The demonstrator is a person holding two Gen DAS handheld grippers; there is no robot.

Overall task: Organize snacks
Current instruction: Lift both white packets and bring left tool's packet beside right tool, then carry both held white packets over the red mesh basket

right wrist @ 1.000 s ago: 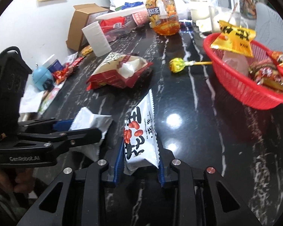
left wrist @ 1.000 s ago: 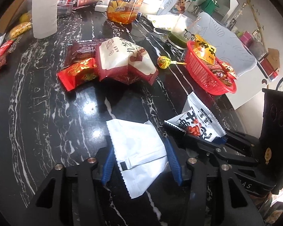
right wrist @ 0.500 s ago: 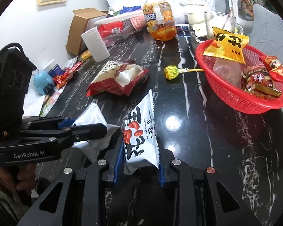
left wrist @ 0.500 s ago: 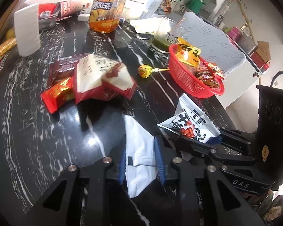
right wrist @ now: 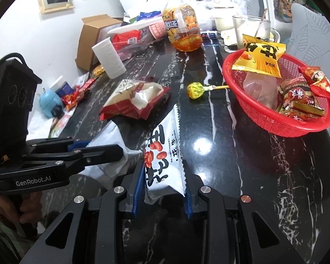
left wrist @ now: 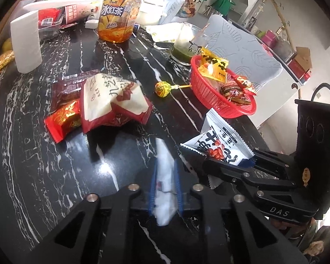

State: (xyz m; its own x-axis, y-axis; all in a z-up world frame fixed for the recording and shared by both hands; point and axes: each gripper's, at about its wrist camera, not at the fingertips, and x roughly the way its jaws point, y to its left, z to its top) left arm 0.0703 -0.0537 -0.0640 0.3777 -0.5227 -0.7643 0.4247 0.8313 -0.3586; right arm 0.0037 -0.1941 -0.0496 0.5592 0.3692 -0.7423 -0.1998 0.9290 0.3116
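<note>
My left gripper is shut on a plain white packet and holds it just above the black marble table; it also shows in the right wrist view. My right gripper is shut on a white peanut packet with black characters and red nuts, which also shows in the left wrist view. The red basket holding several snacks stands ahead to the right. A lollipop, a red-and-white bag and a small red packet lie on the table.
An iced tea bottle, a glass mug with green drink, a white paper roll, a cardboard box and a clear tray of snacks stand at the table's back. More wrappers and a blue toy lie at the left edge.
My left gripper has closed on the white packet and lifted it, folding it narrow between the pads. My right gripper, still holding the peanut packet, has moved a little toward the basket.
</note>
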